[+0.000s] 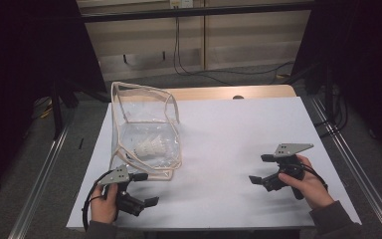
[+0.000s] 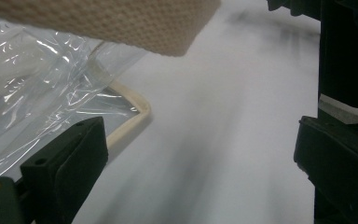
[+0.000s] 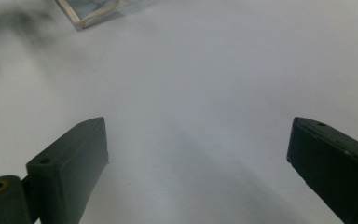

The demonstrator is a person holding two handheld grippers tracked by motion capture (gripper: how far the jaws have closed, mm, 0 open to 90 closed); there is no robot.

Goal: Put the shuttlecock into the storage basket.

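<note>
A clear plastic bag [image 1: 144, 124] with beige trim stands open on the left of the white table [image 1: 229, 134]. A white shuttlecock [image 1: 151, 147] lies inside it. My left gripper [image 1: 146, 189] is open just in front of the bag's near corner, with nothing between its jaws. In the left gripper view the bag's clear wall [image 2: 37, 93] and beige edge [image 2: 133, 119] sit beside the left jaw of the gripper [image 2: 200, 154]. My right gripper [image 1: 259, 168] is open at the right of the table, over bare surface. Its own view shows the gripper [image 3: 198, 163] wide open, with the bag's corner [image 3: 88, 11] far off.
A wooden strip [image 1: 229, 92] borders the table's far edge. Metal rails [image 1: 345, 154] run along both sides on the floor. Black cables [image 1: 194, 69] trail beyond the table. The white surface between the two grippers is bare.
</note>
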